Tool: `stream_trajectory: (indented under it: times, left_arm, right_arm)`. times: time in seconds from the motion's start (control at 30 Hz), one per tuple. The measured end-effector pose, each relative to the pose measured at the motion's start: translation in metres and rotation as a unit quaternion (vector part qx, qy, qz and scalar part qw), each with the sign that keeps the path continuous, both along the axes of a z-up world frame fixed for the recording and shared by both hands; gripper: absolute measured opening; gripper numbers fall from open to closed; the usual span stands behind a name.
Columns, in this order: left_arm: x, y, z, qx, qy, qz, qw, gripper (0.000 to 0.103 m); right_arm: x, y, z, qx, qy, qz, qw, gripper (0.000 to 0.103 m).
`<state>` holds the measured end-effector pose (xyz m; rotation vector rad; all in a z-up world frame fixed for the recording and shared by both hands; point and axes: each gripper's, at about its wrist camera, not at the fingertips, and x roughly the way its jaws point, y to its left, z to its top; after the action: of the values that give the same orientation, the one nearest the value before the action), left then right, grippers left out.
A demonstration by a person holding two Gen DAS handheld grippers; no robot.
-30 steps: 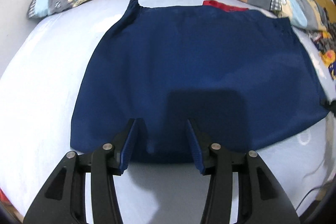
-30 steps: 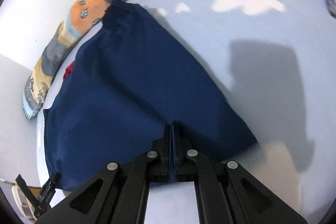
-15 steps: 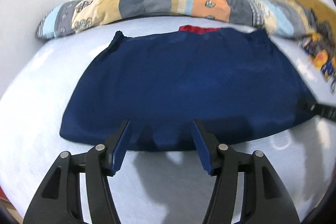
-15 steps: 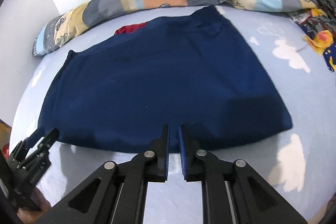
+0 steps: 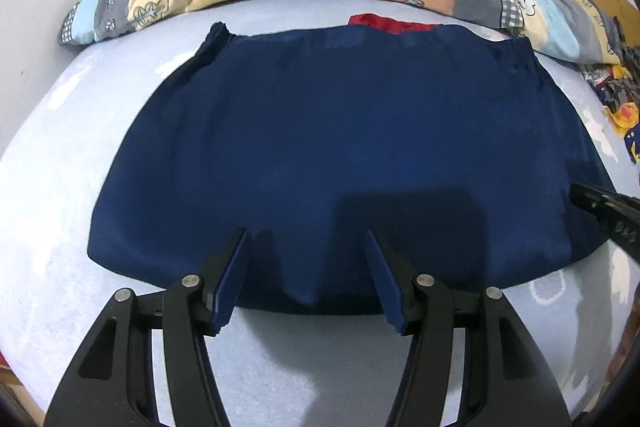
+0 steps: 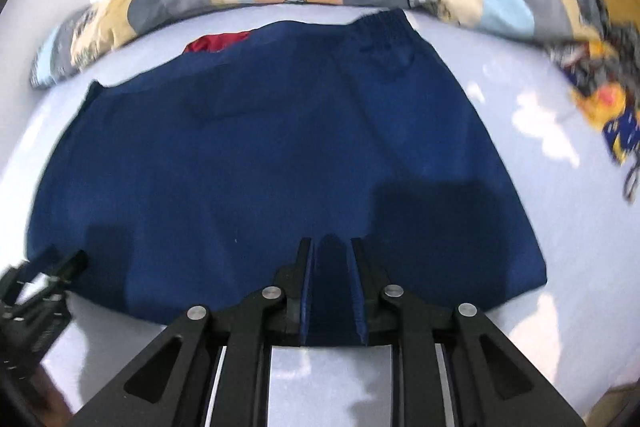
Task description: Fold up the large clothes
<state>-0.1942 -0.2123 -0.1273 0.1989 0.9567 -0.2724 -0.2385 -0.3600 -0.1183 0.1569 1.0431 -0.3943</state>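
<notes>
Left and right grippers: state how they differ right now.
The left gripper stands wide open; the right gripper, whose jaws have just been opening, shows only a narrow gap. Both hang above the near hem of the navy garment, and neither holds it.

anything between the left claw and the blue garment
Nothing visible. The left claw hangs open over the garment's near hem, with only bare bed sheet around it.

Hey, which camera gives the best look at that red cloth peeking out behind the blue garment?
The left wrist view: the red cloth is sharp there, along the navy garment's far edge. The right wrist view shows it too, but blurred and off to the left.
</notes>
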Motion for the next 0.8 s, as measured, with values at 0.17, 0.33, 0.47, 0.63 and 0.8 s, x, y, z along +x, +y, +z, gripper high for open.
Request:
stream_trajectory:
  times: [0.17,0.33,0.47,0.63,0.8]
  left_arm:
    - [0.006,0.001,-0.01,0.008,0.017,0.002,0.9998,0.058]
    - [0.009,-0.002,-0.012,0.018,0.016,-0.003,0.9997,0.058]
    - [0.009,-0.004,-0.013,0.02,0.015,-0.004,0.9997,0.058]
    - [0.01,-0.008,-0.013,0.028,0.008,-0.006,0.9996,0.058]
    - [0.009,-0.01,-0.013,0.034,0.002,-0.009,0.9994,0.058]
  right_arm:
    - [0.01,0.016,-0.018,-0.043,0.031,0.025,0.998,0.017]
    - [0.014,0.02,-0.023,-0.059,0.046,0.034,0.997,0.017]
    - [0.015,0.023,-0.025,-0.067,0.049,0.041,0.996,0.018]
    - [0.015,0.024,-0.022,-0.069,0.047,0.046,0.995,0.018]
    - [0.014,0.029,-0.014,-0.072,0.031,0.054,0.995,0.018]
